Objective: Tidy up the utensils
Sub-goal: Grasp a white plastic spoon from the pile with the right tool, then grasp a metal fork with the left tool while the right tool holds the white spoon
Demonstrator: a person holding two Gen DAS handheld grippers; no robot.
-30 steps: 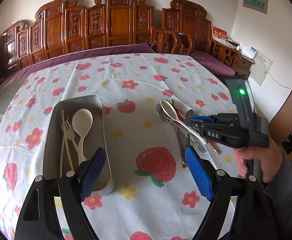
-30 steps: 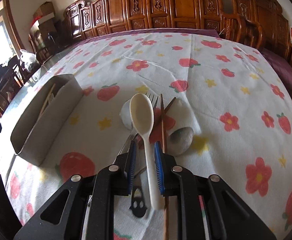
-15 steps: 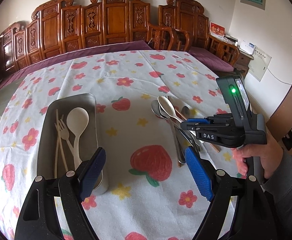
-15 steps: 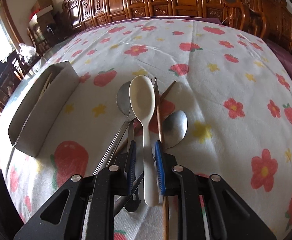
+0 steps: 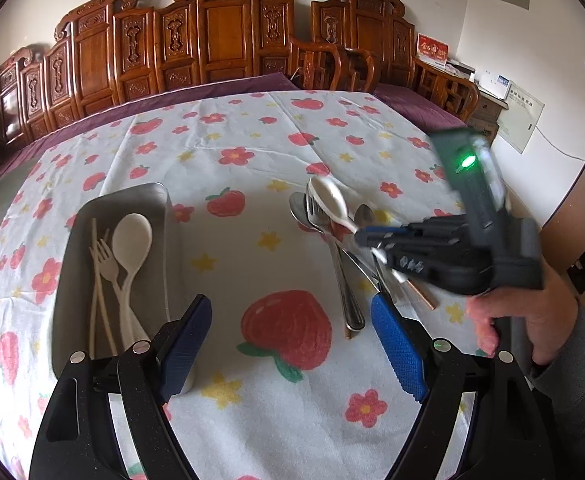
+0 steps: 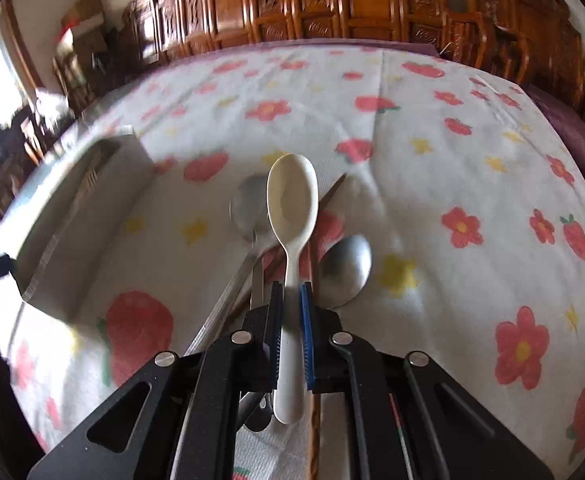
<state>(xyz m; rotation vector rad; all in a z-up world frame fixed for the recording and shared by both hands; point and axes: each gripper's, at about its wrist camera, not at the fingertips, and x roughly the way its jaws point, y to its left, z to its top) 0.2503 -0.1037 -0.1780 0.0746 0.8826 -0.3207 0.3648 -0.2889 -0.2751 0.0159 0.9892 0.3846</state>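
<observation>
My right gripper [image 6: 291,292] is shut on the handle of a cream plastic spoon [image 6: 292,200], which it holds just above the utensil pile. In the left wrist view the same cream spoon [image 5: 328,200] sticks out of the right gripper [image 5: 366,236], held by a person's hand. Below it lie metal spoons [image 6: 346,264], a fork and brown chopsticks [image 6: 332,192]. My left gripper [image 5: 292,308] is open and empty, low over the cloth between the pile and the metal tray [image 5: 160,194]. The tray holds a cream spoon [image 5: 132,236], a cream fork [image 5: 106,256] and pale chopsticks.
A white tablecloth [image 5: 252,148] with strawberries and flowers covers the table. Carved wooden chairs [image 5: 220,40] line its far side. The tray [image 6: 80,216] stands to the left of the pile. A person's hand and grey sleeve [image 5: 572,364] are at the right.
The right gripper's jaws closed onto the cream spoon's handle, and the spoon rose off the pile. The left gripper drifted a little to the right, still open.
</observation>
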